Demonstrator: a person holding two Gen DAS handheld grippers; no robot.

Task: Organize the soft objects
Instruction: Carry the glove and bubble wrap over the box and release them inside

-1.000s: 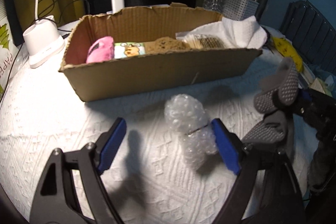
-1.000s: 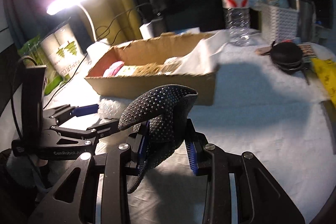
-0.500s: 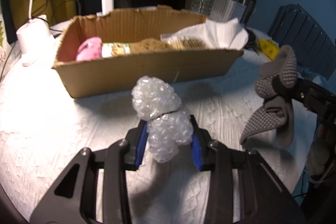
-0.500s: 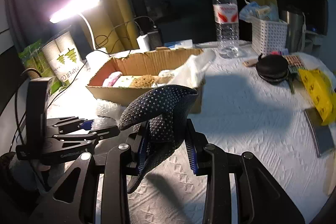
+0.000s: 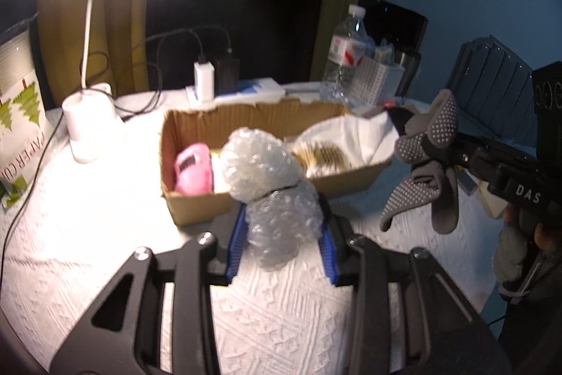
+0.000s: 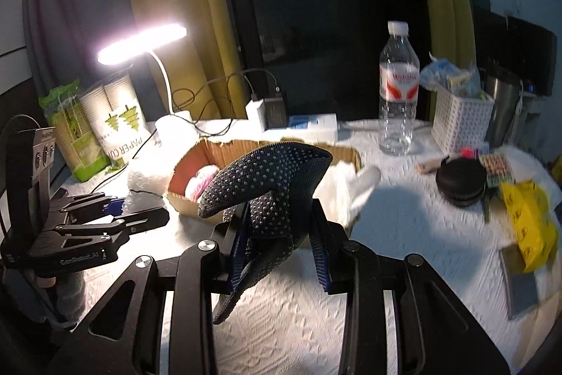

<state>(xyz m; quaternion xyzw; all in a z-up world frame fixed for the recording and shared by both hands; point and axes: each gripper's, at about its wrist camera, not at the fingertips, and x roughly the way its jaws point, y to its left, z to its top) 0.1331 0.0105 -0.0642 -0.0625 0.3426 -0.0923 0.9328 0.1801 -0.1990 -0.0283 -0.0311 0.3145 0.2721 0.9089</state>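
Observation:
My left gripper (image 5: 281, 243) is shut on a wad of clear bubble wrap (image 5: 270, 185) and holds it above the white tablecloth, just in front of the cardboard box (image 5: 196, 206). The box holds a pink soft toy (image 5: 193, 171), a brown sponge-like piece and a white cloth (image 5: 351, 132). My right gripper (image 6: 279, 243) is shut on a grey dotted glove (image 6: 274, 188), held in the air to the right of the box; the glove also shows in the left wrist view (image 5: 425, 164). The left gripper and bubble wrap (image 6: 145, 178) show at the left of the right wrist view.
A lit desk lamp (image 5: 87, 125) stands left of the box, with a paper-cup pack (image 6: 116, 125) behind. A water bottle (image 6: 398, 90), white basket (image 6: 460, 118), black round case (image 6: 460, 181) and yellow packet (image 6: 530, 227) sit at the right. Chargers and cables lie behind the box.
My left gripper closed on the bubble wrap and lifted it off the cloth toward the box. My right gripper rose with the glove still held.

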